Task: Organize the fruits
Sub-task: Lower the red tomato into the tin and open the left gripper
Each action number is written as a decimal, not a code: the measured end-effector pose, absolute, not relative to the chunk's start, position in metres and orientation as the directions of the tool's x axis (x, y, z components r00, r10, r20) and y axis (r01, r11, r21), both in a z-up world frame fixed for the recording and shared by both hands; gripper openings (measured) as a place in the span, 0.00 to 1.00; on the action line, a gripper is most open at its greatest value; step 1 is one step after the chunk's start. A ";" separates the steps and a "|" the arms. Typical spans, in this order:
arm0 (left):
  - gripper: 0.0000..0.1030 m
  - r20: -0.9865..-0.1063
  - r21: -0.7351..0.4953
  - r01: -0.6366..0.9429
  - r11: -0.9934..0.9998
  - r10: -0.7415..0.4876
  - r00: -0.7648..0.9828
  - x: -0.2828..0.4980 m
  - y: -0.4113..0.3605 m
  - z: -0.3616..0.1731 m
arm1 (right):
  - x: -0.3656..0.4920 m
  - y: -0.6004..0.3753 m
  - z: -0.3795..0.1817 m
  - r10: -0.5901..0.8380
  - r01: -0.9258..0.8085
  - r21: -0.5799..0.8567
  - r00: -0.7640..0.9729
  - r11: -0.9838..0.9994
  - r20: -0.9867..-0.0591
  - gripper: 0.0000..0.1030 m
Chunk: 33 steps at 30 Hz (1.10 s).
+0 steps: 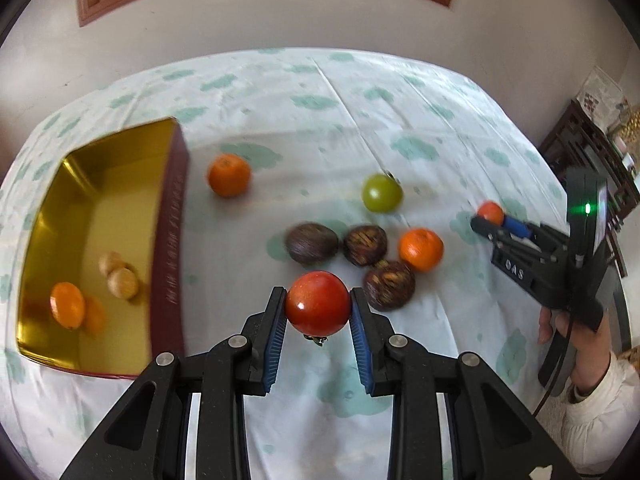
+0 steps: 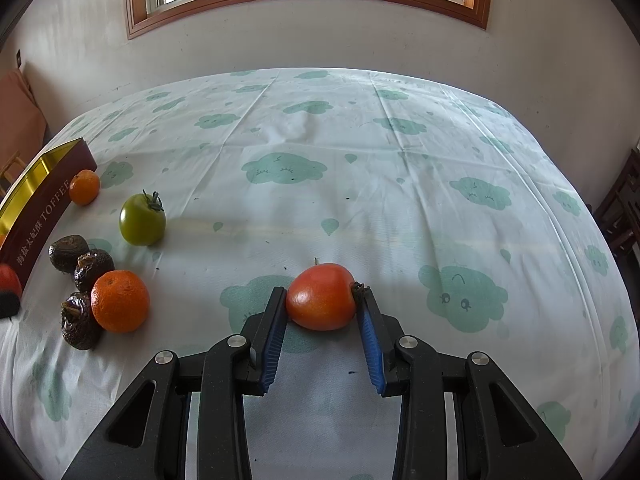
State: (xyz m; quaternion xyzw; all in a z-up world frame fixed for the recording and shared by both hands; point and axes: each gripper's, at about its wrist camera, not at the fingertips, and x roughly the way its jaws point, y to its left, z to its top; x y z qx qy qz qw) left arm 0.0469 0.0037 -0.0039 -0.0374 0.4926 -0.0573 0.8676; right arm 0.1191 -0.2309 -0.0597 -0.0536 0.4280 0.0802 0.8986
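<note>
Left gripper [image 1: 318,304]: jaws pinching a red tomato [image 1: 318,303] across its middle, stem end down. It looks lifted off the cloth, though the view does not settle that. Grip sits at the very tips of the blue pads [image 1: 276,332].

Right gripper [image 2: 320,298]: jaws closed against a second, orange-red tomato [image 2: 321,296] that looks to rest on the tablecloth [image 2: 400,200]. The right pad bears on the stem scar, the left on smooth skin. Whether it is clamped firmly or only touching, I judge the former.

Risks, as I read them:
- Both holds are on round, slick fruit at the fingertips. A quick swing could roll either tomato out forward.
- The right grip is uneven at the stem, so the fruit may twist on lift.
- Too hard a squeeze could bruise or split the skin.
- Left view is motion-blurred, so that gripper seems in motion. A release short of the tin wall would drop the tomato onto the cloth, where it could roll.
- The dark brown fruits [image 1: 366,245] and an orange [image 1: 421,249] lie just beyond the left jaws. A low pass might knock them.

Outward: green tomato [image 1: 382,198] further off, another orange [image 1: 229,174] near the tin's far corner.

Container: open gold-lined tin [image 1: 120,168] with maroon sides, at left. Inside, near end: two orange fruits [image 1: 67,305] touching, and two small tan round items [image 1: 123,283], kind unclear. The rest of the floor is bare.
</note>
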 end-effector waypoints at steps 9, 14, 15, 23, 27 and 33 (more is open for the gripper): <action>0.27 -0.834 -0.100 -0.068 0.993 -0.047 0.549 0.049 0.070 0.014 | 0.119 -0.231 -0.060 0.098 -0.190 -0.028 0.621 0.981 -0.778 0.35; 0.27 -0.843 -0.087 -0.147 0.985 0.006 0.538 0.048 0.106 0.010 | 0.119 -0.231 -0.059 0.097 -0.190 -0.029 0.621 0.981 -0.778 0.35; 0.27 -0.846 -0.085 -0.157 0.984 0.012 0.533 0.048 0.112 0.008 | 0.119 -0.231 -0.059 0.098 -0.190 -0.028 0.621 0.981 -0.778 0.35; 0.27 -0.880 -0.098 -0.223 0.970 0.020 0.475 0.044 0.142 -0.011 | 0.119 -0.230 -0.060 0.096 -0.190 -0.030 0.621 0.981 -0.778 0.35; 0.27 -0.892 -0.077 -0.225 0.971 0.033 0.451 0.044 0.145 -0.021 | 0.119 -0.230 -0.059 0.096 -0.190 -0.030 0.621 0.981 -0.778 0.35; 0.27 -0.906 -0.067 -0.233 0.970 0.038 0.422 0.046 0.149 -0.032 | 0.119 -0.230 -0.059 0.096 -0.190 -0.030 0.621 0.981 -0.778 0.35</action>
